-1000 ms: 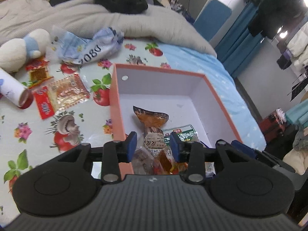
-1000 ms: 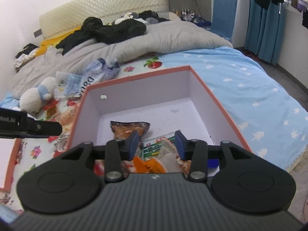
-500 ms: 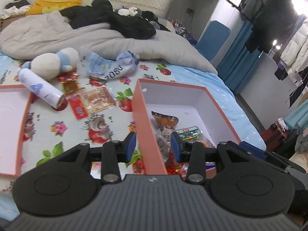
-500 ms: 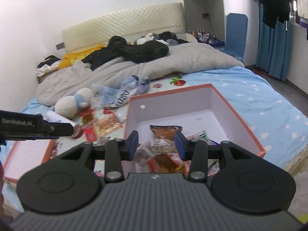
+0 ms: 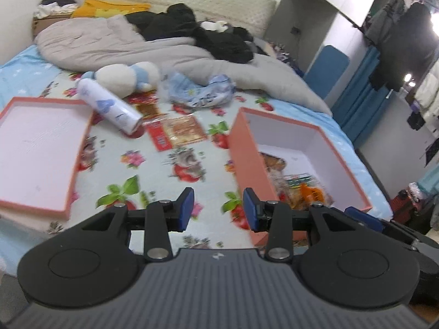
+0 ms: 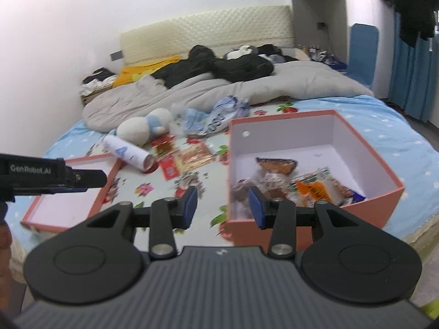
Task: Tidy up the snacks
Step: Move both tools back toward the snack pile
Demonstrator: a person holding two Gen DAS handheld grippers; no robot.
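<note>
Pulling back from the orange box [image 6: 315, 219] of packed snacks, both hand-held grippers, left [image 5: 218, 209] and right [image 6: 222, 207], hang spread and empty, loose packets on the bed [image 5: 153, 186] awaiting collection

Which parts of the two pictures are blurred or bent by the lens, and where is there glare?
Left wrist view: the floral sheet and orange box are motion-smeared; a bright lamp glares top right; the left gripper stays sharp. Right wrist view: the snacks in the box are smeared; walls curve toward the edges; no strong glare.
</note>
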